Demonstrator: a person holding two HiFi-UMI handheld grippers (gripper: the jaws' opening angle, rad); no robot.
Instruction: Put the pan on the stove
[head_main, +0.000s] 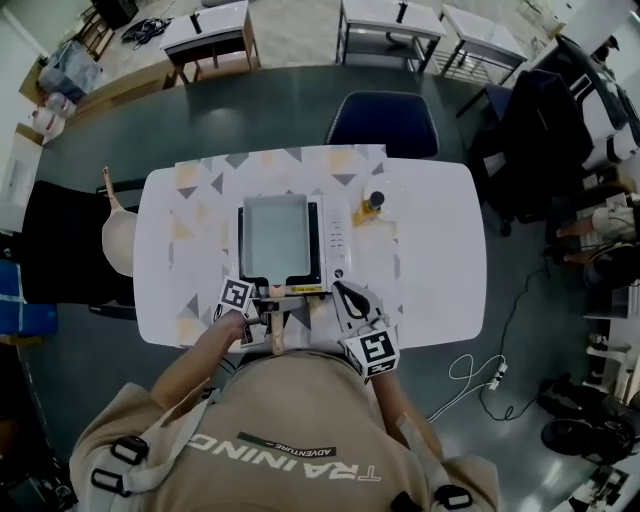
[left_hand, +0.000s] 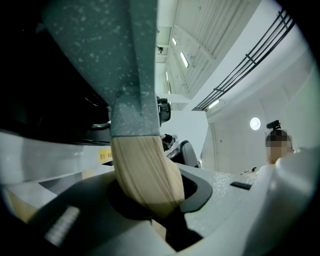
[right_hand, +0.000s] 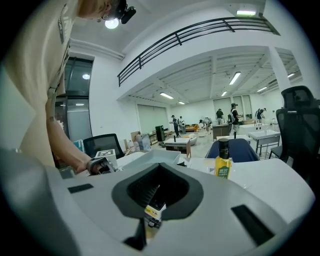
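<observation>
A square grey pan (head_main: 276, 238) lies over the stove (head_main: 334, 238) in the middle of the white table (head_main: 440, 260). I cannot tell whether it rests on the stove or hangs just above it. Its wooden handle (head_main: 276, 332) points toward me. My left gripper (head_main: 258, 322) is shut on that handle (left_hand: 145, 175), and the speckled pan body (left_hand: 115, 60) fills the upper left of the left gripper view. My right gripper (head_main: 345, 298) sits at the stove's near right corner, jaws together with nothing held. The right gripper view shows the pan (right_hand: 155, 157) and the left gripper (right_hand: 102, 164).
A yellow oil bottle (head_main: 372, 205) stands right of the stove, also in the right gripper view (right_hand: 223, 162). A blue chair (head_main: 382, 122) is tucked in at the table's far side. A white cable (head_main: 470, 375) lies on the floor at the right.
</observation>
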